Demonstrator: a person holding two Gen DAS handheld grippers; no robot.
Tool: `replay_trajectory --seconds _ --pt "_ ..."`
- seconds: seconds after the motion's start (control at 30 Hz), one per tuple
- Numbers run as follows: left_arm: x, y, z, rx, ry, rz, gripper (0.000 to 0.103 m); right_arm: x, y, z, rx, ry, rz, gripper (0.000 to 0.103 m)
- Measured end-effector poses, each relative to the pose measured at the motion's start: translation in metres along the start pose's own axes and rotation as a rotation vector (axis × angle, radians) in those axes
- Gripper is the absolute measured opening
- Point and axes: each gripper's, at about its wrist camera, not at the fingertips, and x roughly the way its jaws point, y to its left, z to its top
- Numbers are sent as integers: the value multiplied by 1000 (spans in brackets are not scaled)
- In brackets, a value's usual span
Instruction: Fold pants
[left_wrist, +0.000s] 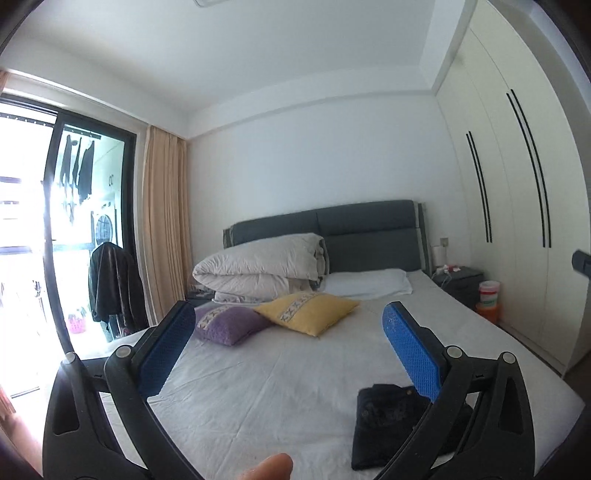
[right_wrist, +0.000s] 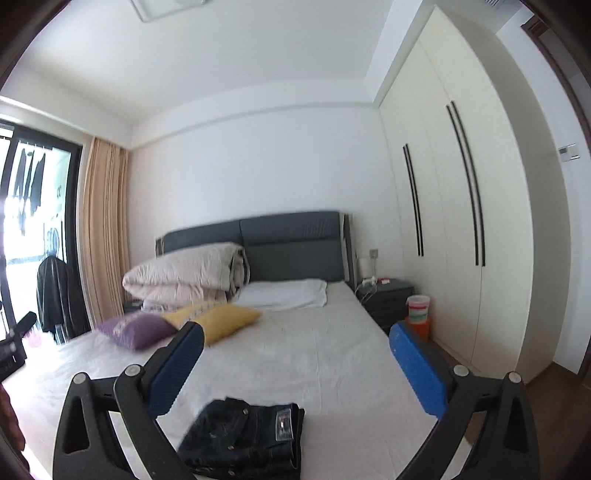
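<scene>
Dark denim pants lie folded into a compact stack near the front edge of the white bed. In the left wrist view the same pants sit low right, partly behind the right finger. My left gripper is held high above the bed, pointing level at the headboard, open with nothing between its blue pads. My right gripper is likewise raised above the pants, open and empty, its blue pads wide apart. A person's fingertip shows at the bottom edge.
A purple cushion, a yellow cushion, a folded duvet and a white pillow lie at the bed's head. A wardrobe lines the right wall, with a nightstand and buckets beside the bed. A glass door stands left.
</scene>
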Motion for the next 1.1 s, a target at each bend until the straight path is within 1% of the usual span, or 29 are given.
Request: replay_trajectory --seconds 0.07,0.1,0.13,0.17,0.23,0.3,0.37,0.47,0.5,0.57,0.63,0.77,0.83,1.1 --pt "-10 2 5 24 51 -8 103 -12 3 11 8 -5 -20 103" --pt "-16 5 6 30 66 -35 103 -21 6 14 9 -9 -24 103" --pt "-22 8 7 24 72 -58 103 -29 5 15 4 -13 -20 103" --pt "-28 12 8 6 84 -63 103 -36 7 16 -8 -14 -11 103" --pt "-33 16 7 -11 109 -23 103 -45 9 14 -26 7 -22 103" --pt "-31 15 3 -7 185 -1 103 -45 13 8 -39 61 -22 103" --pt "-23 11 -8 -4 299 6 103 -46 18 2 -30 125 -5 103" --pt "-13 3 -28 -26 431 -44 103 -41 25 -12 -26 233 -9 103" --pt "-8 2 -35 -31 459 -60 103 -39 27 -17 -28 266 -11 103" --pt "-2 -6 -51 -35 540 -97 103 -34 31 -27 -36 334 -28 103" --pt "1 -12 -64 -42 591 -122 103 -31 32 -39 -22 391 -27 103" --pt "5 -26 -85 -58 669 -177 103 -22 33 -59 14 487 -47 103" --pt "9 -33 -95 -57 700 -192 103 -16 36 -69 20 534 -36 103" --pt "30 -40 -120 -43 750 -189 103 -13 54 -87 -28 600 -34 103"
